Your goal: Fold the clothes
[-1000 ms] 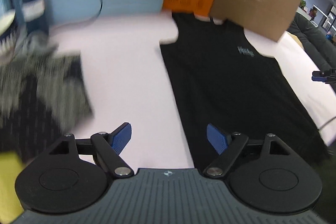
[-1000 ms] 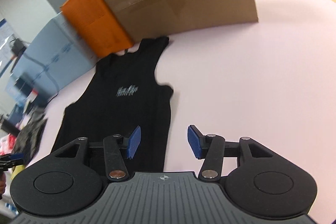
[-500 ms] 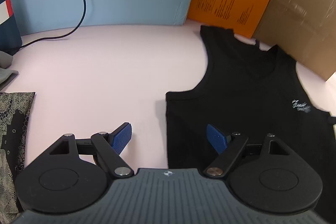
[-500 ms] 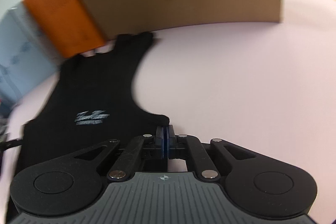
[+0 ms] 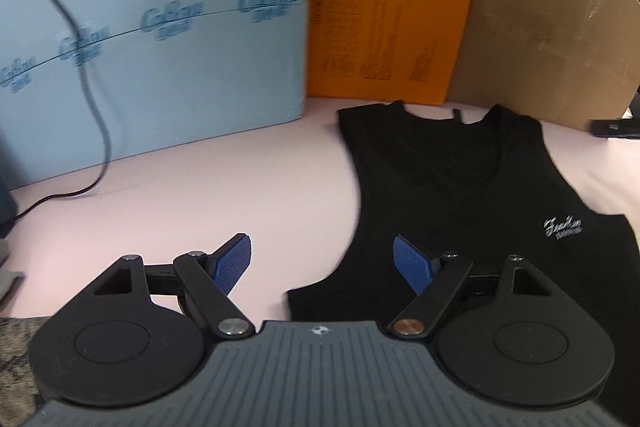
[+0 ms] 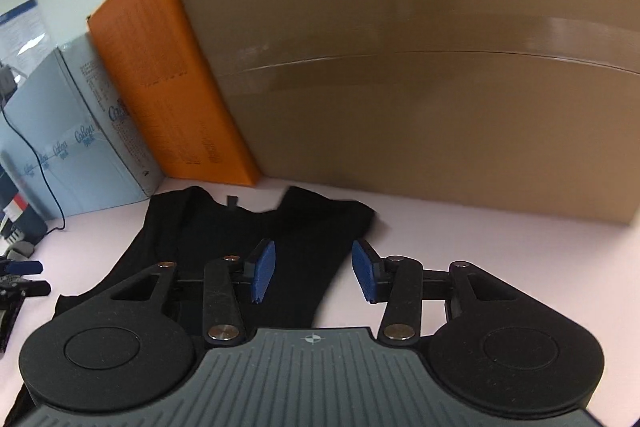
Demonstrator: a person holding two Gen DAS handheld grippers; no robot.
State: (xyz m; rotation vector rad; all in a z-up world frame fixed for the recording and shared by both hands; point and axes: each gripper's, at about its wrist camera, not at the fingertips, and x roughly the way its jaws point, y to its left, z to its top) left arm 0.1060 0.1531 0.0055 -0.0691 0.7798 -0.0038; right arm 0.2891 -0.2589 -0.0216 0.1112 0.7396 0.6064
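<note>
Two grippers are seen above a pale pink table (image 5: 168,195) on which a black sleeveless top (image 5: 460,187) is spread flat, its neckline toward the boxes at the top of both frames. In the left wrist view the left gripper (image 5: 322,263) is held with jaws wide apart and nothing between the pads; its right-hand pad is above the fabric near the armhole, lower centre. In the right wrist view the jaws of the right gripper (image 6: 314,273) are opening, with the top's shoulder strap seen below the gap, ungripped. A blue box (image 5: 152,27), an orange box (image 5: 392,3) and a brown cardboard box (image 6: 420,67) are stood behind the garment.
</note>
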